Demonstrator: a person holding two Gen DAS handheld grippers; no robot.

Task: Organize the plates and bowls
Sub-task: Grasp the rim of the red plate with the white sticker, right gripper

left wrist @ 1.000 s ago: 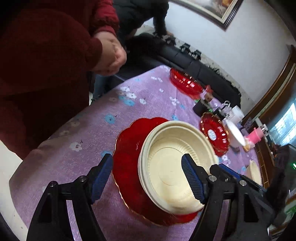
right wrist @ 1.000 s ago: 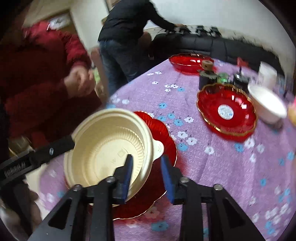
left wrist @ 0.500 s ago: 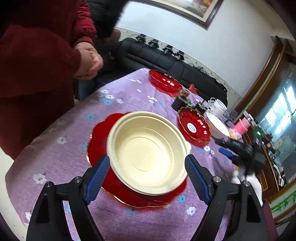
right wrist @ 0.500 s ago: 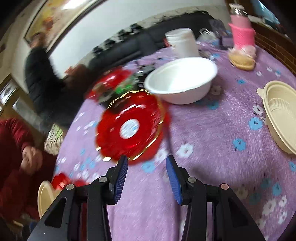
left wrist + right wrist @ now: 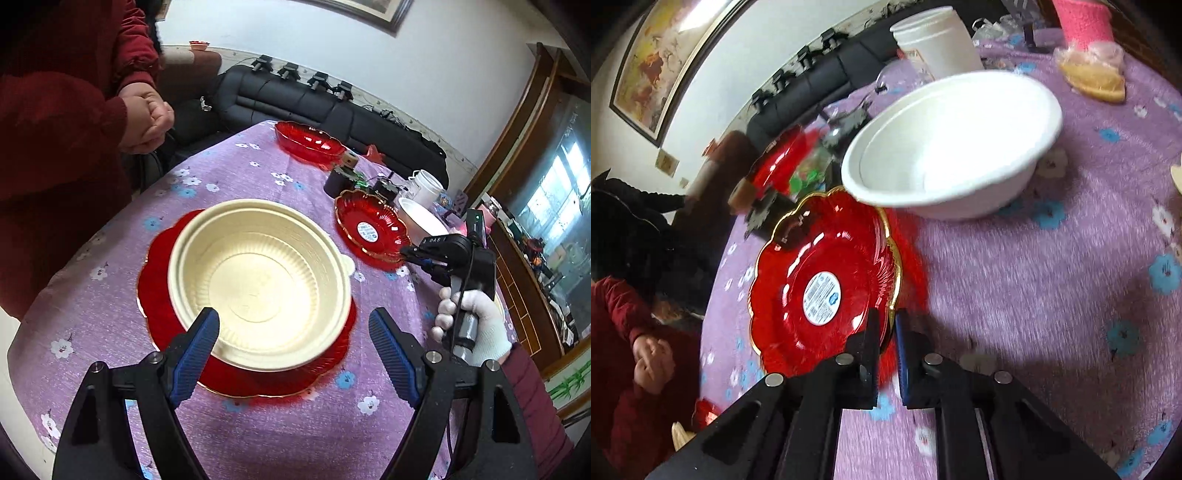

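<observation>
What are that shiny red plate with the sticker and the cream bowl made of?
The red plate looks like glossy, translucent plastic or glass: sharp highlights, a gold-edged scalloped rim and a round label in its middle. Which of the two, I cannot tell. The cream bowl looks like thin matte moulded plastic or pulp, with fine ribbing round its wall.

A cream bowl (image 5: 1177,177) is cut off at the right edge.

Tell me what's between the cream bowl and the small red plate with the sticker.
Only bare purple cloth separates the cream bowl from the stickered red plate, as the left wrist view shows.
</observation>
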